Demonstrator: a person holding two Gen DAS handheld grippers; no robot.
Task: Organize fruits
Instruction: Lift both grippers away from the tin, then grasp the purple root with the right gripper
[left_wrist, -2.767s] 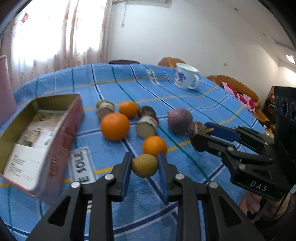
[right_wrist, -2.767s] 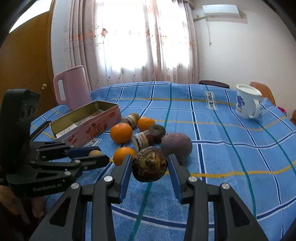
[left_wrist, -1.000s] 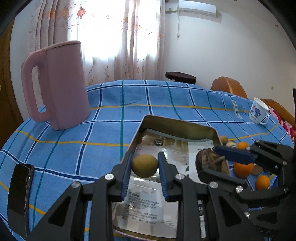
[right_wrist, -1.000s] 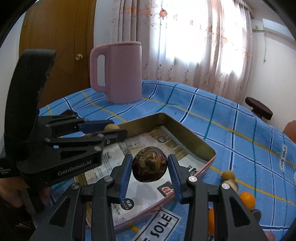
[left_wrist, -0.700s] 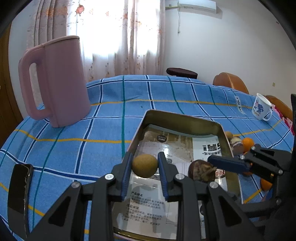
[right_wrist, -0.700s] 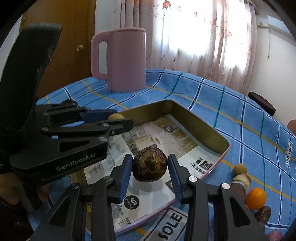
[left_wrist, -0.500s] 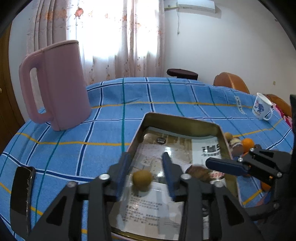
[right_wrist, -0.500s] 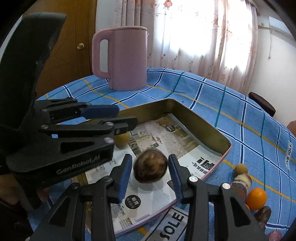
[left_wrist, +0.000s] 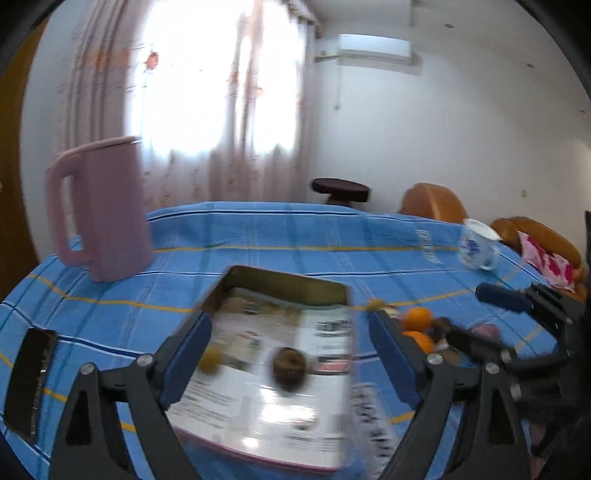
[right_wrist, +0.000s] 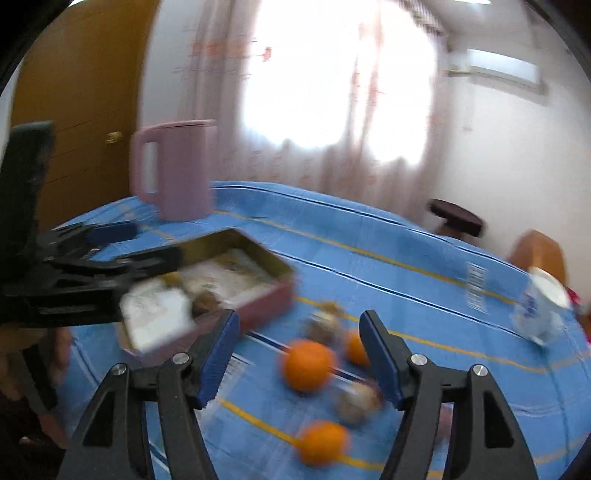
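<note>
The open tin box (left_wrist: 284, 282) (right_wrist: 258, 295) lies on the blue checked cloth. Inside it rest a small yellow-green fruit (left_wrist: 209, 360) and a brown knobbly fruit (left_wrist: 290, 368) (right_wrist: 205, 303). My left gripper (left_wrist: 290, 354) hangs above the box, its jaws opening wide and gripping nothing. My right gripper (right_wrist: 299, 350) has swung over the loose fruit, jaws opening, empty. Below it lie oranges (right_wrist: 306, 364) (right_wrist: 356, 347) (right_wrist: 323, 441) and brown fruits (right_wrist: 325, 323) (right_wrist: 356, 402). The left wrist view shows oranges (left_wrist: 417, 319) beside the box.
A pink jug (left_wrist: 101, 208) (right_wrist: 177, 170) stands behind the box. A white mug (left_wrist: 476, 249) (right_wrist: 541, 306) is at the far right. A dark phone (left_wrist: 31, 380) lies near the left table edge. Chairs (left_wrist: 432, 201) and a stool (left_wrist: 340, 186) stand beyond the table.
Both grippers opened and dropped their fruits into the tin box. The left one drew back and up a little. The right one swung right, over the loose fruit.
</note>
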